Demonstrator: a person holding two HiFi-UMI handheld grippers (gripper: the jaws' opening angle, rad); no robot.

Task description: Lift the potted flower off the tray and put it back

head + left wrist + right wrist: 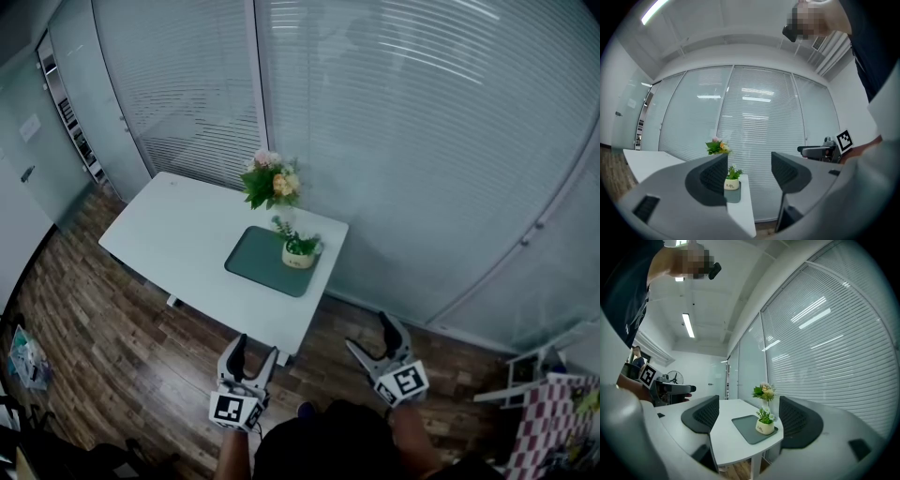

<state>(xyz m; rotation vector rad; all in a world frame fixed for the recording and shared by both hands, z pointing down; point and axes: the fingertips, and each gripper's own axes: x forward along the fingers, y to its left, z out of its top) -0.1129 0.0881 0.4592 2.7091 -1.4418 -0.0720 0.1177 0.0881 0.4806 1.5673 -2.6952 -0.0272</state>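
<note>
The potted flower point(299, 251), a small green plant in a cream pot, stands on the right end of the dark green tray point(262, 262), near the table's right edge. Both grippers hover off the near edge of the white table point(183, 234), well short of the pot. My left gripper point(255, 351) is open with nothing between its jaws. My right gripper point(372, 337) is open and empty as well. The left gripper view frames the pot point(731, 184) on the tray point(734, 195) between its jaws point(750, 176). In the right gripper view the pot point(765, 426) sits between the jaws point(746, 416).
A vase of pink and yellow flowers point(272, 183) stands on the table's far edge behind the tray. Glass walls with blinds point(422, 141) enclose the far side and right. Wooden floor point(112, 337) lies around the table. A checkered cloth on a rack point(544, 412) is at the lower right.
</note>
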